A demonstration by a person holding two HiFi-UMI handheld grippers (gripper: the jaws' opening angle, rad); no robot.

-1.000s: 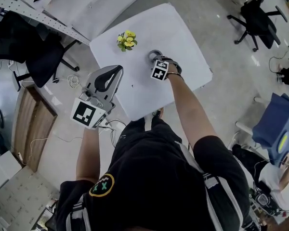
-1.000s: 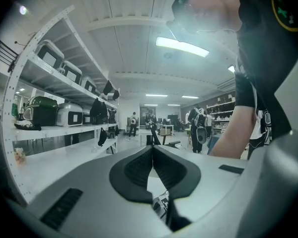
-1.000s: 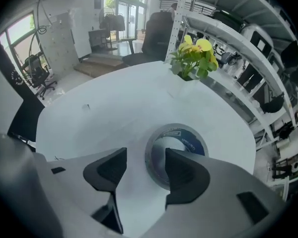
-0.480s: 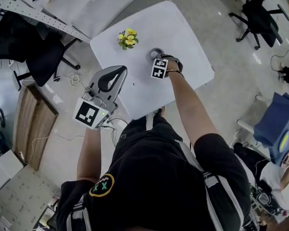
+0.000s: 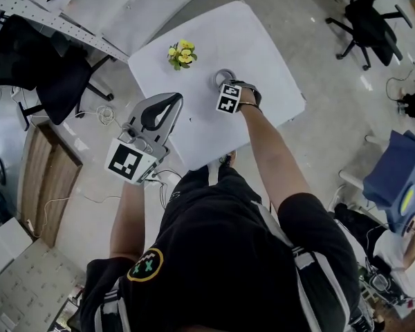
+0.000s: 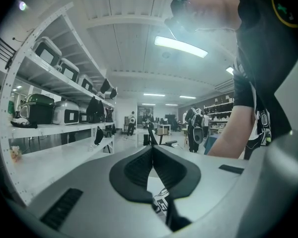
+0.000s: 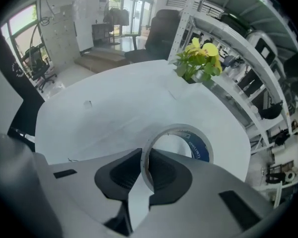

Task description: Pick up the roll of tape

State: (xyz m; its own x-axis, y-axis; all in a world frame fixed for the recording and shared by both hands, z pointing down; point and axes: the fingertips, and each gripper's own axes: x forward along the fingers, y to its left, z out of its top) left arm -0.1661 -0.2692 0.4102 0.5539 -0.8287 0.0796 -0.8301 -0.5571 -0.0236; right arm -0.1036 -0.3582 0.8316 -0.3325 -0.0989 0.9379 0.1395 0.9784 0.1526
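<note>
Nearest the person, the left gripper point(image 5: 164, 106) hangs level over the desk's near edge. In the left gripper view its fingers point(image 6: 139, 165) are pressed together with nothing between them, so it has no part in the work.

A little further on, the right gripper point(image 7: 144, 158) points steeply down at the roll of tape point(image 7: 201, 148), which sits on the white desk point(image 5: 263, 40) near its middle. Its fingers point(image 7: 116, 175) have just been closing and now stand narrow. They pinch the roll's wall, one inside the hole and one outside, and the pads look to be bearing on it.

The weak point, as I judge it, is that the hold is on a single thin stretch of the ring. The rest of the roll juts out beyond the fingers, so on the lift it could swing about the pads. It could also slide out if the pinch sits close to the rim's edge, and a quick or tilted pull would make that likelier. Whether the underside clings to the desk cannot be told from here.

Beyond the roll, a small bunch of yellow flowers point(image 5: 182, 55) stands towards the desk's far left corner. It is near the roll but apart from it and not over it, so a lift straight up looks clear. The rest of the surface in view is bare.

Further out, off the desk, are a metal shelf rack point(image 5: 48, 21), a dark chair point(image 5: 59, 81) on the left and an office chair point(image 5: 366, 23) at far right — none near enough to matter.
</note>
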